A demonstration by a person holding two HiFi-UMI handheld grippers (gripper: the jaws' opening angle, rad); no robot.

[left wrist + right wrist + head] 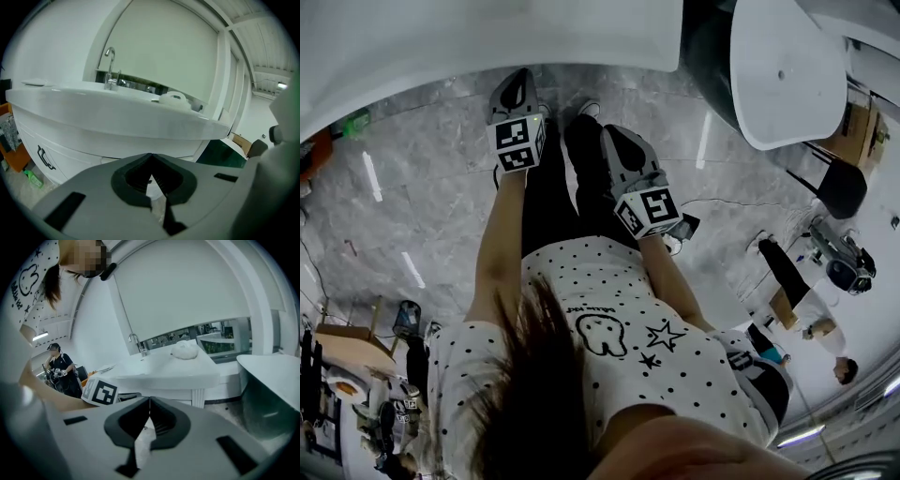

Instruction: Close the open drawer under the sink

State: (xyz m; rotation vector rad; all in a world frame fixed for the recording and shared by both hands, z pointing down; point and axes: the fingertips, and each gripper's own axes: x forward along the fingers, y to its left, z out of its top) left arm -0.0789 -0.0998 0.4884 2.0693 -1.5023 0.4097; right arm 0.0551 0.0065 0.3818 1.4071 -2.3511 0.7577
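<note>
The white sink counter [117, 112] with a chrome faucet [109, 65] fills the left gripper view. Below it curves a white cabinet front [70, 150] with a black handle [44, 158]; whether a drawer stands open there I cannot tell. My left gripper [151, 157] is shut and empty, in the air short of the cabinet. My right gripper [150, 401] is also shut and empty, and it looks at the same counter [164, 369] from farther back. In the head view both grippers, left [517, 82] and right [616, 141], hang over the grey floor below the counter's edge [487, 47].
A green bottle [33, 178] and an orange object [14, 154] are on the floor left of the cabinet. A white cloth [185, 350] lies on the counter. A second white counter [272, 371] stands on the right. Another person [58, 369] stands at the far left.
</note>
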